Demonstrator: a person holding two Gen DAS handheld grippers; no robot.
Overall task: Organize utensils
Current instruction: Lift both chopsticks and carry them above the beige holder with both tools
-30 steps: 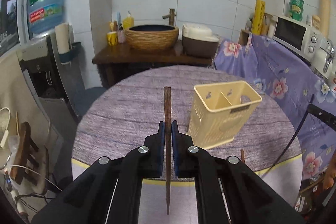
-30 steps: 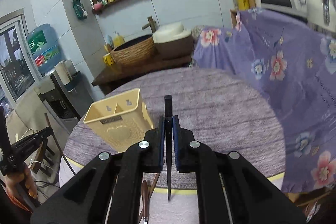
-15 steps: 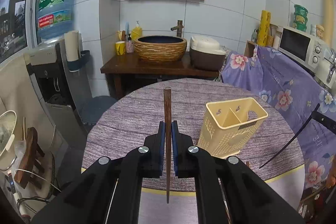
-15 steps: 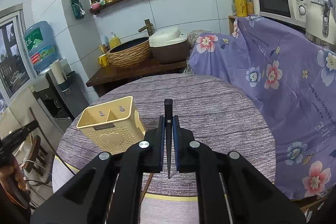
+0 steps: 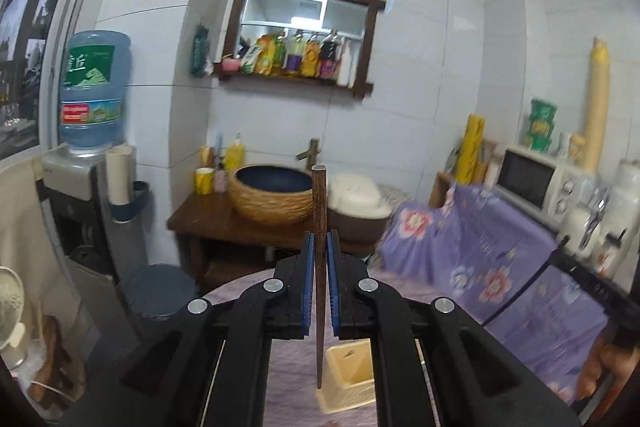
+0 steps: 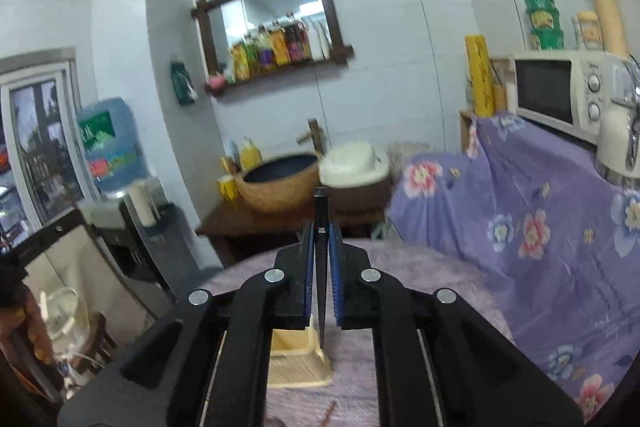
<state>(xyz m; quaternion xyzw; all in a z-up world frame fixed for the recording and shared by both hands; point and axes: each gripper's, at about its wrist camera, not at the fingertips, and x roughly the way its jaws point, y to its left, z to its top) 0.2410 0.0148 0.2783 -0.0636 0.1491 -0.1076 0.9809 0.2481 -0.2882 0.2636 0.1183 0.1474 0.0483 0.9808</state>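
My left gripper (image 5: 319, 247) is shut on a brown wooden chopstick (image 5: 319, 211) that stands upright between the blue pads. Its thin end hangs over the cream utensil holder (image 5: 348, 383), which sits low on the round purple table (image 5: 288, 383). My right gripper (image 6: 321, 239) is shut on a black chopstick (image 6: 321, 211), also upright. The same cream holder (image 6: 296, 359) shows below it, mostly hidden by the jaws. A brown chopstick (image 6: 330, 411) lies on the table near the bottom edge.
Beyond the table stand a wooden washstand with a woven basin (image 5: 272, 199), a water dispenser (image 5: 92, 99) at left, and a purple floral cloth (image 6: 532, 227) over a counter with a microwave (image 6: 560, 99) at right.
Both grippers have tilted up and risen, so the holder and table dropped to the bottom of each view. Each still grips its chopstick. The frames are blurred by motion.
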